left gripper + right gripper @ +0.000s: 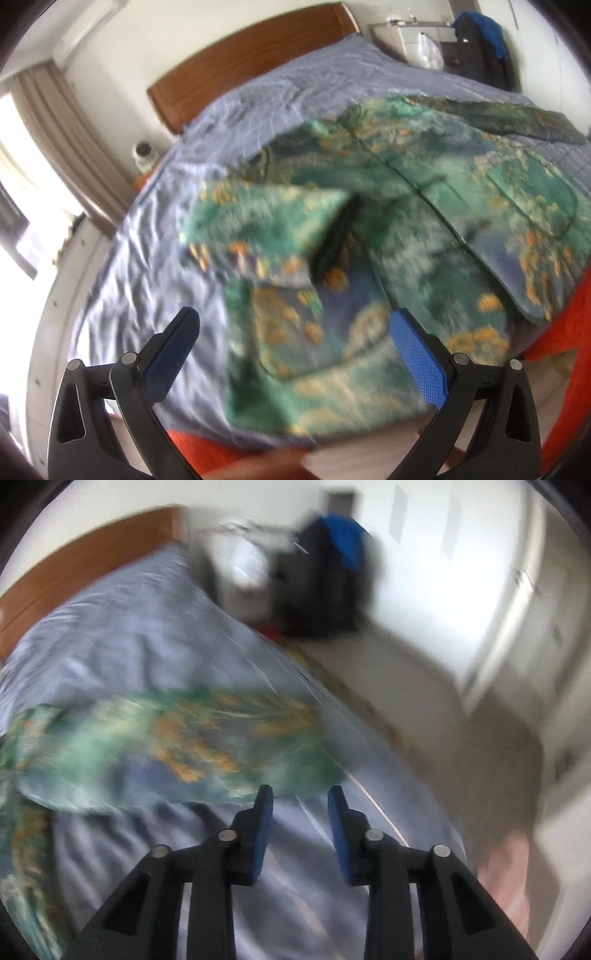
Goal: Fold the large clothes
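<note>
A green floral-print garment (pixel 369 229) lies spread on the grey-sheeted bed (pixel 140 258). The left gripper (pixel 295 325) hangs above its near edge, fingers spread wide. The right gripper (pixel 300 794), fingers slightly parted and pinching nothing, hangs over bare sheet.

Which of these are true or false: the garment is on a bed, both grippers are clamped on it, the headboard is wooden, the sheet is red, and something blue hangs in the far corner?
1. The green printed garment lies on a bed. True.
2. Both grippers grip it. False: the left gripper and the right gripper are both open, with nothing between the pads.
3. The headboard is brown wood. True.
4. The sheet is red. False: it is grey-blue.
5. A blue item hangs in the far corner. True.
</note>
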